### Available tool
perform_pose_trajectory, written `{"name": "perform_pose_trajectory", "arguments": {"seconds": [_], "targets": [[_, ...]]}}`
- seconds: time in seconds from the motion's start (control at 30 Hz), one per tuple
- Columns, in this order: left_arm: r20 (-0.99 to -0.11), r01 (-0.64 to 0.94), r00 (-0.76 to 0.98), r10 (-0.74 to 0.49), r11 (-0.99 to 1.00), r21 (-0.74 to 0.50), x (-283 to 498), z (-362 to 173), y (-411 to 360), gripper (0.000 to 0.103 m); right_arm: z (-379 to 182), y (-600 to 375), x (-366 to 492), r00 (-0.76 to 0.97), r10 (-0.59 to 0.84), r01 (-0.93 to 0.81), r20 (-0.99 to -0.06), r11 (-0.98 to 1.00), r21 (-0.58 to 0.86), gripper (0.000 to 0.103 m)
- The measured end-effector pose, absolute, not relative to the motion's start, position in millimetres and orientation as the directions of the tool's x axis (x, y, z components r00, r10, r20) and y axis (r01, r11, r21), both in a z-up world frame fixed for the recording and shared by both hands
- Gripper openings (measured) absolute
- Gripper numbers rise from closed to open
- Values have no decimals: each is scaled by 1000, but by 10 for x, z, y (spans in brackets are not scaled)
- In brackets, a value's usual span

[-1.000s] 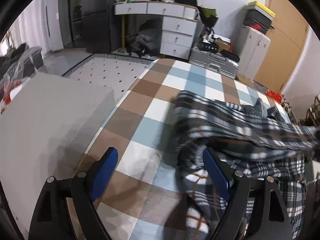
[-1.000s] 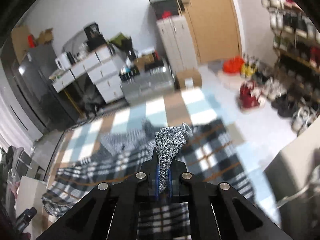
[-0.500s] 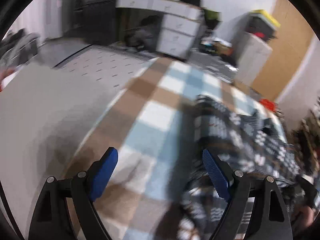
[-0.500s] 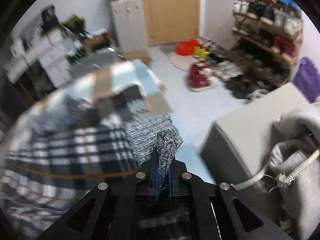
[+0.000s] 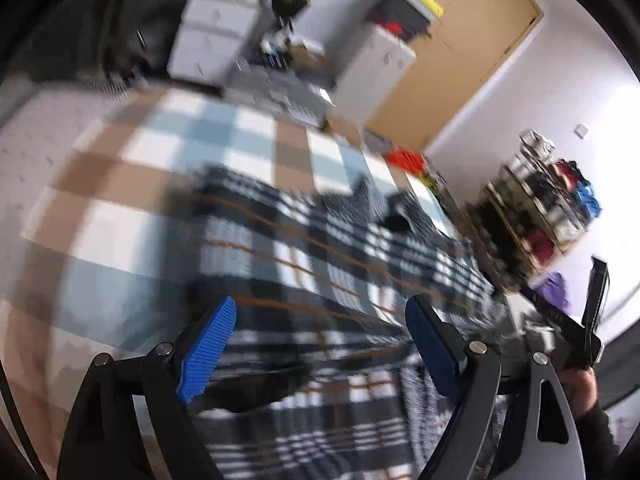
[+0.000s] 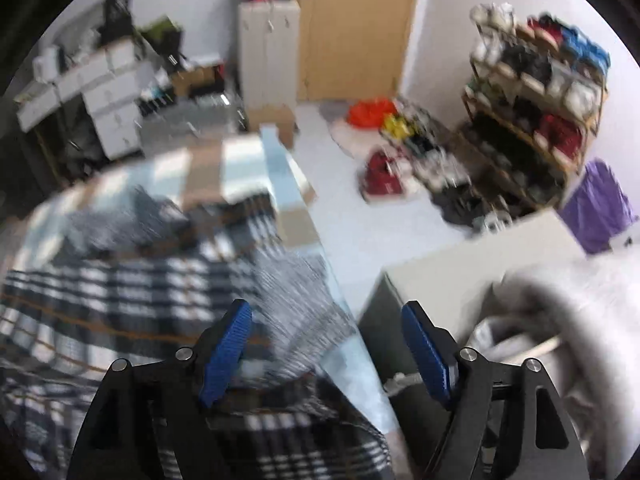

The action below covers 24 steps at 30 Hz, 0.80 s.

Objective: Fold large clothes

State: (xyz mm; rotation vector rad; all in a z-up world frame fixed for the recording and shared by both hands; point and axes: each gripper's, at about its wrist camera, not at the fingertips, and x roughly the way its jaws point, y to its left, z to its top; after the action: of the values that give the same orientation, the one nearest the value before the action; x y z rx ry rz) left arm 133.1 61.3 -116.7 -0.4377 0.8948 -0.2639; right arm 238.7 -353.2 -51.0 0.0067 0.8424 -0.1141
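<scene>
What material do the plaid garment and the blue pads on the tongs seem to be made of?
Plaid garment: probably soft woven or brushed fabric, matte; it drapes in folds, though blur hides the weave. Blue pads: apparently rubber or plastic, matte, with fine ribbing across the face.

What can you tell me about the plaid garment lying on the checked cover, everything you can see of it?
The plaid garment is soft, thick fabric, checked dark navy or black and white with thin brown lines, and grey speckled knit at one edge. It lies spread and rumpled on the checked cover in brown, pale blue and white, partly flattened, near that cover's edge. Both views are blurred. The right gripper is opening its jaws over the knit edge; the left gripper hangs open above the plaid, not gripping.
</scene>
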Motion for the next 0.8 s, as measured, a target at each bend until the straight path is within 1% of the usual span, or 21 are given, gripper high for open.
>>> {"name": "perform_pose_trajectory", "arguments": {"seconds": [0.03,0.07,0.17,0.23,0.37,0.43,0.47,0.5,0.6,0.63,0.7,0.73,0.77,0.8], "targets": [[-720,23,586,-372,896,-444,1370,-1229,578,84,-443,-3425,2408,672,-60,51,-738,998,-35,95],[-735,13,582,-348,908,-419,1382,-1290,547,84,-404,-3284,2448,676,-31,-3,-737,999,-45,99],[-792,-13,541,-283,939,-345,1458,-1524,483,83,-453,-2942,2584,659,-5,-110,-752,989,-103,99],[-790,5,557,-256,952,-306,1417,-1527,420,83,-667,-2702,2744,602,22,-192,-798,974,-119,99],[-842,60,516,-156,987,-147,1401,-1547,172,83,-1203,-2534,2975,493,-35,-246,-869,953,-178,99],[-843,75,522,-131,991,-108,1366,-1567,152,83,-1485,-2594,3042,401,-16,-256,-916,958,-129,98],[-845,82,520,-123,992,-95,1354,-1569,150,83,-1468,-2679,2999,431,17,-227,-902,970,-90,103],[-847,87,519,-115,993,-82,1352,-1566,136,84,-1497,-2721,3034,397,18,-217,-917,973,-75,103],[-840,65,526,-131,991,-114,1325,-1488,246,84,-1346,-2764,3060,396,9,-223,-918,971,-86,102],[-834,47,532,-147,988,-144,1293,-1439,269,84,-1211,-2792,3046,442,21,-219,-897,972,-85,99],[-816,44,538,-212,974,-224,1266,-1367,314,84,-1003,-2870,3017,512,70,-213,-856,976,-47,101],[-804,65,525,-279,955,-289,1271,-1363,334,84,-999,-2874,3030,508,92,-221,-857,975,-26,101],[-799,70,512,-314,943,-325,1290,-1388,356,84,-1065,-2872,3054,465,91,-236,-881,971,-24,101],[-804,65,507,-313,943,-326,1320,-1425,360,84,-1186,-2852,3074,421,61,-246,-905,968,-49,101]]}}
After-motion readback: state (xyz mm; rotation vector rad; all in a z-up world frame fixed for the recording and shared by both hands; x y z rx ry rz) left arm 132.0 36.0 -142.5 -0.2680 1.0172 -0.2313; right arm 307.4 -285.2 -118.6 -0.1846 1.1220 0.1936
